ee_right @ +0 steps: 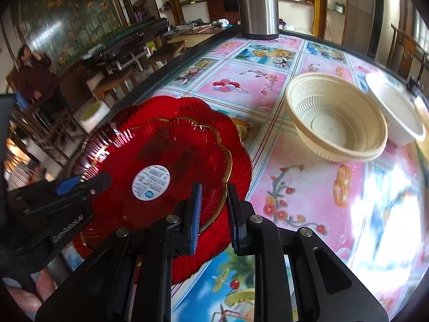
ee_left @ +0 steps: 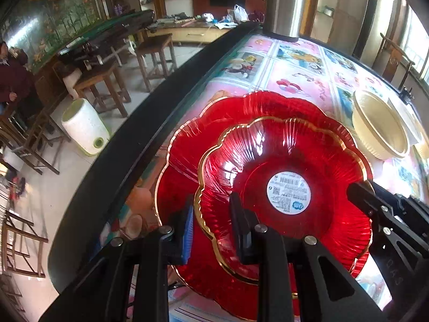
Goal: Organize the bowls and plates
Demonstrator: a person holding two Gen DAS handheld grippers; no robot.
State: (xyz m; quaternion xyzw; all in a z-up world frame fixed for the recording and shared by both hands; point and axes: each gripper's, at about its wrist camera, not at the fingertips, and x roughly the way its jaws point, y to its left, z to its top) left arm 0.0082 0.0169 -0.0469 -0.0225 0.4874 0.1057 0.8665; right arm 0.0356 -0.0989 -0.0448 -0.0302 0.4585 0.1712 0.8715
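A small red glass plate (ee_left: 289, 161) with a gold scalloped rim and a round white label lies over a larger red plate (ee_left: 228, 110) of the same kind on the picture-covered table. My left gripper (ee_left: 213, 225) is shut on the small plate's near left rim. The right gripper's finger (ee_left: 359, 191) meets its right rim. In the right wrist view the small plate (ee_right: 166, 145) sits above the larger plate (ee_right: 241, 166), with my right gripper (ee_right: 214, 212) shut on its gold edge and the left gripper (ee_right: 85, 183) on the opposite side. I cannot tell whether the small plate rests on the larger one.
A ribbed cream bowl (ee_right: 335, 123) and a white bowl (ee_right: 394, 112) stand to the right of the plates. A steel cylinder (ee_right: 257, 2) stands at the table's far edge. The table's black rim (ee_left: 134, 134) runs along the left. A person (ee_right: 34, 80) sits among wooden stools beyond it.
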